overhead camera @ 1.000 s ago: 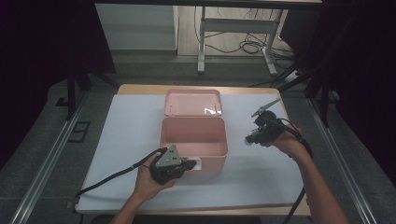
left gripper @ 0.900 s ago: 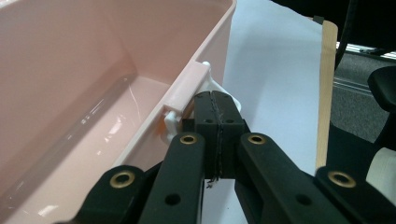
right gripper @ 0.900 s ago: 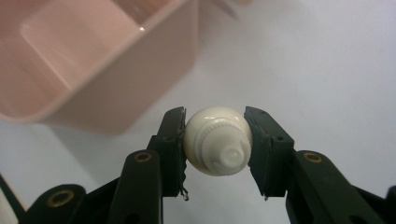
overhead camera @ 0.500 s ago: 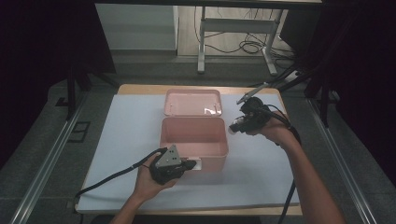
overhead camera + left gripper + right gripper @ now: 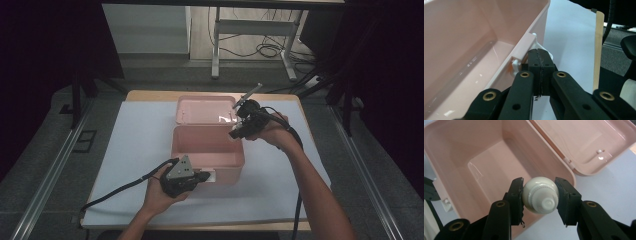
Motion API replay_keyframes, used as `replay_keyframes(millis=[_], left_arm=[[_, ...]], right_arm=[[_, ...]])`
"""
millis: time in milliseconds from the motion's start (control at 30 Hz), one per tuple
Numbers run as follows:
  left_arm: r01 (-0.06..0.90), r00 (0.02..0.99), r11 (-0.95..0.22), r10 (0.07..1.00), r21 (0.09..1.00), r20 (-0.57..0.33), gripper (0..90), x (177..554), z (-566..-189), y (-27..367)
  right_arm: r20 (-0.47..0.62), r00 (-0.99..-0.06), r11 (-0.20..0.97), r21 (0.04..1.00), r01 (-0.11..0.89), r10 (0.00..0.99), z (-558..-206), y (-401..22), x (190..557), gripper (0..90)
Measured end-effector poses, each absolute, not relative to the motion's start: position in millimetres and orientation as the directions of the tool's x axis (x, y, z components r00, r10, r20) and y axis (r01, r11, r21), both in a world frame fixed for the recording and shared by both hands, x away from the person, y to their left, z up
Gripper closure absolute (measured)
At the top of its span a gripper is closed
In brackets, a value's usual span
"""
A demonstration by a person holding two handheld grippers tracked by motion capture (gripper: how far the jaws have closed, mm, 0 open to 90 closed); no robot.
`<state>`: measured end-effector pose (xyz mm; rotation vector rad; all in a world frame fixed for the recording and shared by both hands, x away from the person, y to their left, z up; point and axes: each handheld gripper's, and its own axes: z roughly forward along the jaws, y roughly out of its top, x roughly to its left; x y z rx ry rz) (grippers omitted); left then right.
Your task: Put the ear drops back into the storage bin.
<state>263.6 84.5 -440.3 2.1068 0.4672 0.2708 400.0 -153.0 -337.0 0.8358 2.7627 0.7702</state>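
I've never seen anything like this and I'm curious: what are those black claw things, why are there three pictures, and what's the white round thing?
Those black claws are grippers, hand tools with two jaws. A person holds one in each hand at a table covered in white. One picture comes from a camera up high, looking down. The other two come from little cameras riding on each gripper, so you look along its jaws.

On the table sits a pink box, open and empty inside, with its lid folded back.

The left gripper is shut on the white latch at the box's front. The right gripper holds a small cream-white bottle between its pads, above the box's edge.
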Motion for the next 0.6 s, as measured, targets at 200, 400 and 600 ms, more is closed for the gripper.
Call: replay_keyframes(millis=[200,400,600], left_arm=[[0.225,0.903,-0.495,0.429,0.839,0.011,90.0,263.6,-440.3,84.5],[0.224,0.903,-0.498,0.429,0.838,0.013,90.0,263.6,-440.2,84.7],[0.227,0.902,-0.491,0.432,0.841,0.009,90.0,263.1,-440.5,84.2]], right_arm=[[-0.004,-0.838,0.729,0.497,0.471,0.545,-342.0,-140.5,405.9,60.3],[-0.009,-0.846,0.752,0.464,0.469,0.534,-353.2,-127.3,410.6,60.2],[-0.014,-0.849,0.769,0.434,0.470,0.528,-363.0,-117.1,415.0,60.2]])
